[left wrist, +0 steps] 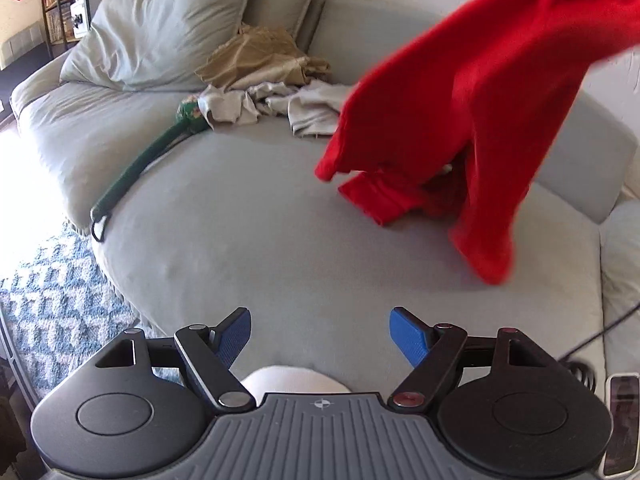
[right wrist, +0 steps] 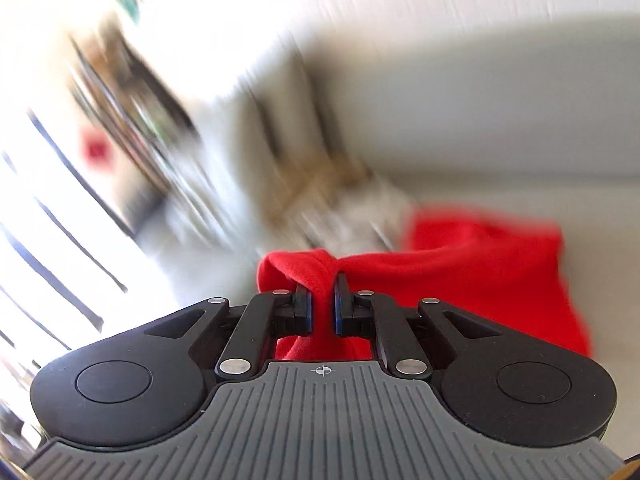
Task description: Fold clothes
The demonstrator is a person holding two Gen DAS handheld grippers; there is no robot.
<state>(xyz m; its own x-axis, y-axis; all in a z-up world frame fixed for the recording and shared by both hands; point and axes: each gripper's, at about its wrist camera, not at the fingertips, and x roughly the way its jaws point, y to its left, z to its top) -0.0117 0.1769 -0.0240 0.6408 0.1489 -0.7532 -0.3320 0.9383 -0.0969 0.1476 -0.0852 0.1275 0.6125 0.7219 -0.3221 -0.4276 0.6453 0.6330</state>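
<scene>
Left wrist | left tongs (left wrist: 320, 334) released over bare sofa seat (left wrist: 240, 232) | right tongs (right wrist: 322, 304) grasping red garment (right wrist: 460, 276)

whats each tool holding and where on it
Right tool: pinched on a bunched fold of the red fleece garment; which part is unclear. Left tool: open, empty.

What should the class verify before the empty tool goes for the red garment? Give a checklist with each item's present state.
1. Right tool pinches red garment: ok.
2. Left tool open and empty: ok.
3. Garment fully off the grey cushion: not ok, one part rests there.
4. Free edge within view for the left tool: ok.
5. Pile of other clothes apart from the garment: ok.
6. Right view sharp enough to judge surroundings: not ok, blurred.
</scene>
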